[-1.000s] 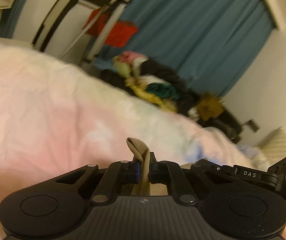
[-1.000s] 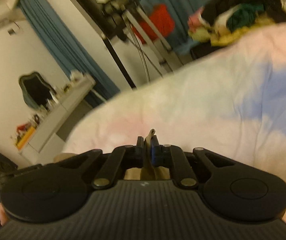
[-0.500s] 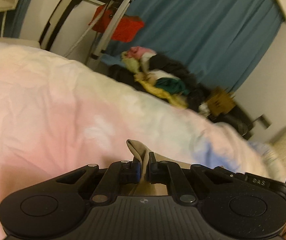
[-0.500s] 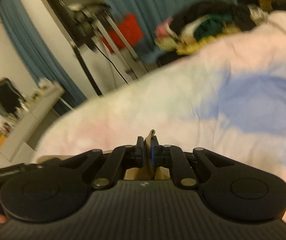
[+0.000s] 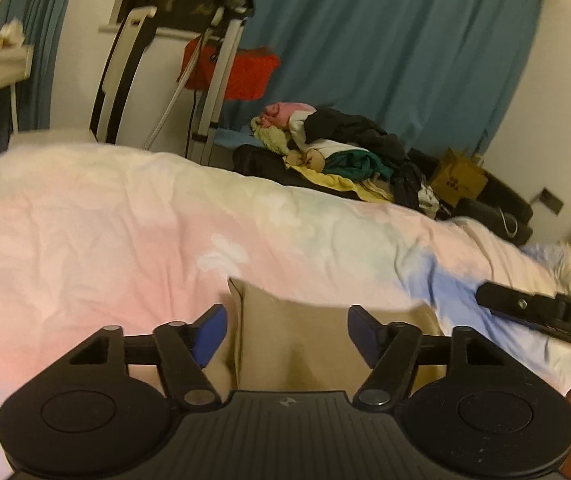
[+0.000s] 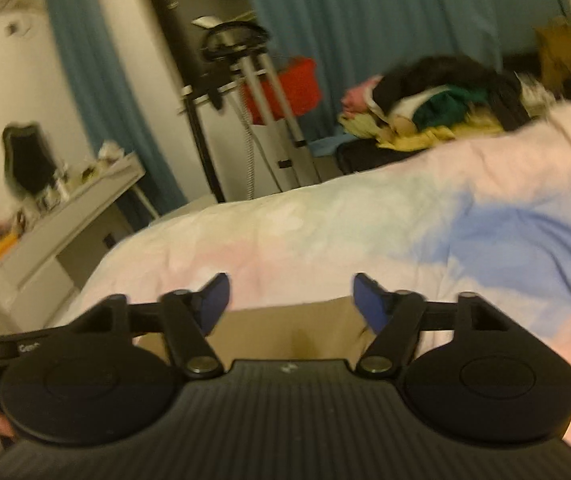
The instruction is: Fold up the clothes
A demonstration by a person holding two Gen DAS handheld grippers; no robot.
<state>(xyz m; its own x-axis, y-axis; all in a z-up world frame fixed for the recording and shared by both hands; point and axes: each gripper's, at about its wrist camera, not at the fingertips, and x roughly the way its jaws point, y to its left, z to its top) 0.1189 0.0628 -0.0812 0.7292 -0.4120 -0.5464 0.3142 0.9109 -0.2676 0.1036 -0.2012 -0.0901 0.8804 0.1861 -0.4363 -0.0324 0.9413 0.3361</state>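
A beige garment (image 5: 305, 340) lies flat on the pastel pink, white and blue bedspread (image 5: 105, 240), just ahead of me. My left gripper (image 5: 287, 326) is open, its blue pads on either side of the garment's near edge, touching nothing. My right gripper (image 6: 291, 300) is open too, above the same beige garment (image 6: 285, 332). The right gripper's body (image 5: 545, 314) shows at the right edge of the left wrist view.
A pile of mixed clothes (image 5: 345, 156) sits on a dark case beyond the bed. A garment steamer stand (image 5: 221, 60) and red bag (image 5: 245, 74) stand before blue curtains. A white dresser (image 6: 57, 220) is left of the bed.
Both grippers were shut on the beige garment; both have opened and let it go. The garment now lies flat on the bedspread.
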